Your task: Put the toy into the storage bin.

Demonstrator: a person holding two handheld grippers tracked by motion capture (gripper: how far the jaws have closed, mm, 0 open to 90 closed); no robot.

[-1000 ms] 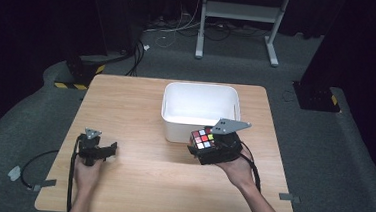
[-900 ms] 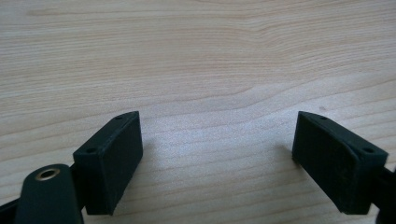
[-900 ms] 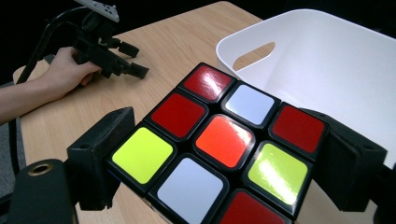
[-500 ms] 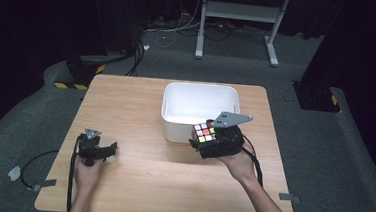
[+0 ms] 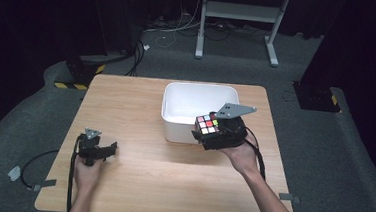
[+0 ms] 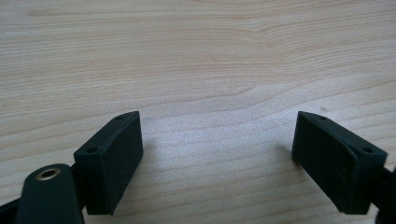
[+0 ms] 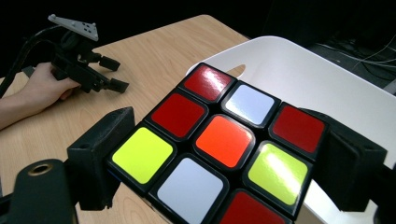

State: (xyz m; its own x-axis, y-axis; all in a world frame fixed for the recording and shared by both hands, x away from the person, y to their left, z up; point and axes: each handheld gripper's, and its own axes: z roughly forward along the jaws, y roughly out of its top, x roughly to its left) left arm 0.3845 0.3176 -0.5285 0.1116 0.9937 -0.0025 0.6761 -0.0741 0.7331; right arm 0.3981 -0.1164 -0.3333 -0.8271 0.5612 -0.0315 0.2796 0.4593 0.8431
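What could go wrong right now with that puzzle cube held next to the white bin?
1. The puzzle cube is clamped by the right gripper on two opposite sides only, and its glossy surface could slip out and fall on the table.
2. It sits at the near wall of the white bin; moving forward too low might knock the rim and shove the bin.
3. The left gripper rests open on the table, too far away to steady the bin.

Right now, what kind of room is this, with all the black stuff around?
Probably a recording studio or lab: black curtains surround a lone wooden table, cables trail on the grey carpet, and a metal stand sits behind.
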